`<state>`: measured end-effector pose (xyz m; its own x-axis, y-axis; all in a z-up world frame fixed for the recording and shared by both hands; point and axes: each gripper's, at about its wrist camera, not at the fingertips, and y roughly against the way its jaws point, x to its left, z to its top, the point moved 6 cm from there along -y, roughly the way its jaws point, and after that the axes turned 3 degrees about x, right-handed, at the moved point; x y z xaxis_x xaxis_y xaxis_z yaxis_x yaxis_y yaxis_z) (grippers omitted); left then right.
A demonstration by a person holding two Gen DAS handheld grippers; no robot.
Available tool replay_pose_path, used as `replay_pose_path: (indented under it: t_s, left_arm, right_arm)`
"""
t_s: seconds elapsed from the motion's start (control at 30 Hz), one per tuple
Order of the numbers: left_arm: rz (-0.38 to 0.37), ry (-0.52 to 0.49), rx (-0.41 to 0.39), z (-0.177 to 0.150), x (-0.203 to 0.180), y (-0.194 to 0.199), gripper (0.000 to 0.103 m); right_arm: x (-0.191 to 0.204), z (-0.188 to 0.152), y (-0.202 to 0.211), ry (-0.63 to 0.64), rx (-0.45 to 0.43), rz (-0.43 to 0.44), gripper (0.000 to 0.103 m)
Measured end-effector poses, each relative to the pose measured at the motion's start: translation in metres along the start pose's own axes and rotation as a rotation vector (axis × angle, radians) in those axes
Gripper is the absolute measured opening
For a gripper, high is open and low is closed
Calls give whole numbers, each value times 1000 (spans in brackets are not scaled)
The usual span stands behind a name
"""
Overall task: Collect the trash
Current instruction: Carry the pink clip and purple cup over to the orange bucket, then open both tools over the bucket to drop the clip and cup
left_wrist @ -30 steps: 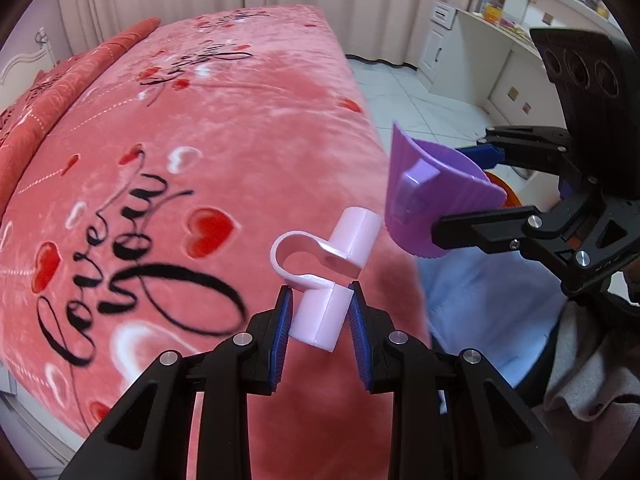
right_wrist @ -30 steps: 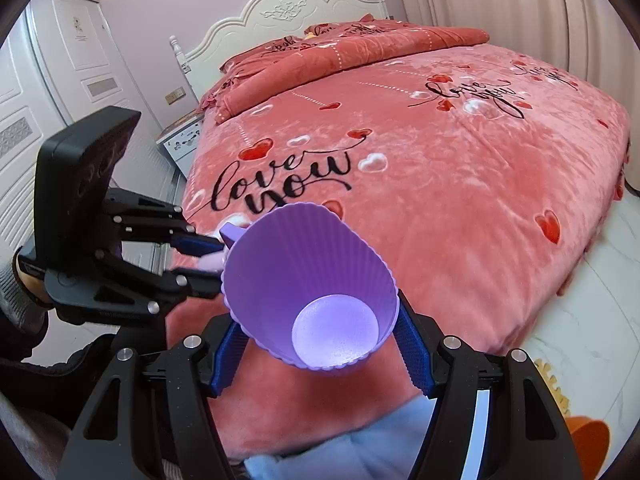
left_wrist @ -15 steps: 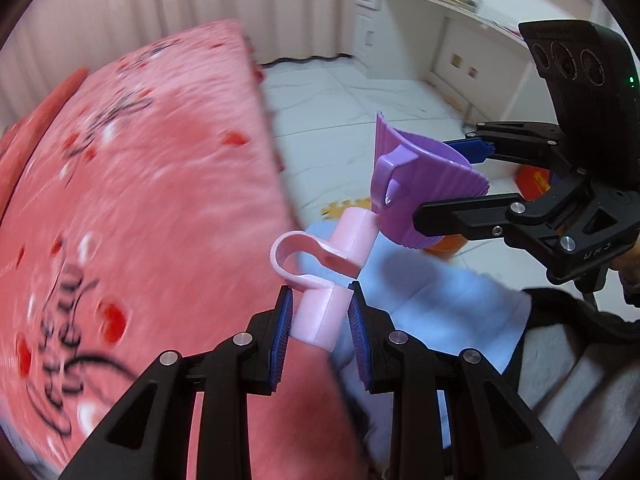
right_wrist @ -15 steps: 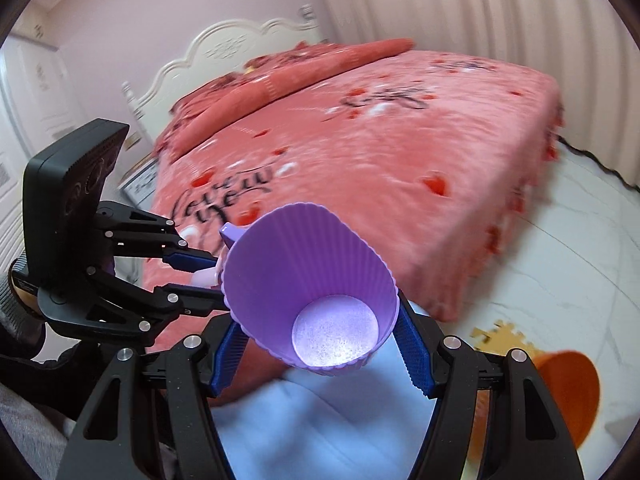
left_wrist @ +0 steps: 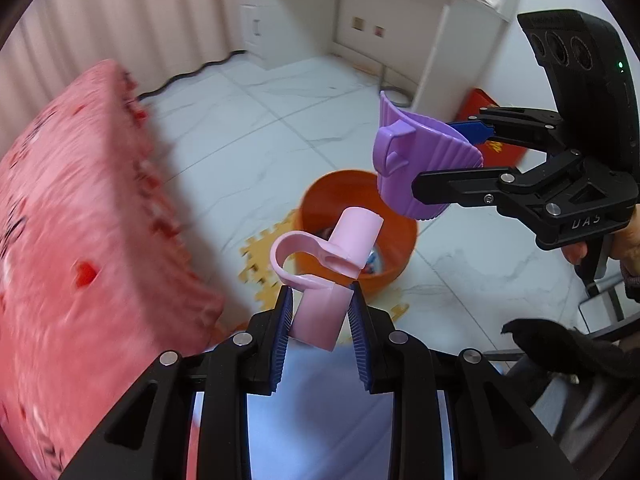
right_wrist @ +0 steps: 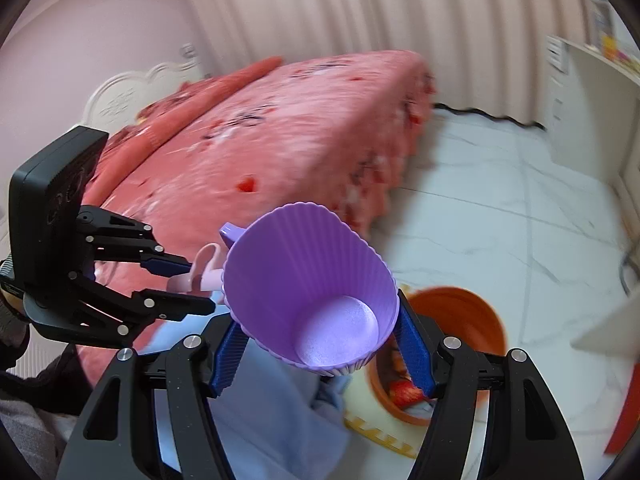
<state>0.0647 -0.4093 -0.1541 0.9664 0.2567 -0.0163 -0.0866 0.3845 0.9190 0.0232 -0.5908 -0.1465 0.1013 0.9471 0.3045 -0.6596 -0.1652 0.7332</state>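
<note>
My left gripper (left_wrist: 320, 304) is shut on a pale pink plastic piece (left_wrist: 320, 312) made of a tube and a looped strap. It hangs in front of and above an orange bin (left_wrist: 352, 200) on the floor, which holds some trash. My right gripper (right_wrist: 316, 340) is shut on a purple ribbed silicone cup (right_wrist: 312, 284), its mouth toward the camera. In the left wrist view that purple cup (left_wrist: 424, 168) floats to the upper right of the bin. In the right wrist view the orange bin (right_wrist: 460, 304) lies just behind and right of the cup, and the left gripper (right_wrist: 176, 280) is at the left.
A bed with a pink heart-print blanket (left_wrist: 72, 220) fills the left. A white desk and cabinets (left_wrist: 360, 12) stand at the far wall. Under the bin lies a yellow puzzle mat (left_wrist: 256, 256). A red packet (left_wrist: 492, 120) lies on the white tiles. Light blue cloth (right_wrist: 272, 392) lies below me.
Both grippers swung away from the bed toward the floor, each keeping its object. The orange bin has come into full view below the pink piece and the cup.
</note>
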Motion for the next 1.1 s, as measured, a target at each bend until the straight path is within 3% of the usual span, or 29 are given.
replay_pose_path:
  t_s: [0.27, 0.43, 0.8, 0.87, 1.1]
  left_arm:
    - [-85, -75, 37, 49, -30, -49, 30]
    - [-100, -69, 68, 59, -29, -75, 30]
    - [-114, -36, 126, 75, -20, -115, 32]
    - [-105, -39, 128, 77, -22, -117, 44]
    - [-99, -25, 140, 71, -19, -118, 45]
  right_arm:
    - [-85, -20, 1, -140, 11, -91, 67]
    - [-121, -32, -14, -207, 36, -107, 67]
    - [-137, -37, -49, -247, 70, -100, 67]
    - [-136, -37, -53, -248, 75, -96, 67]
    - [-132, -33, -67, -247, 92, -85, 67]
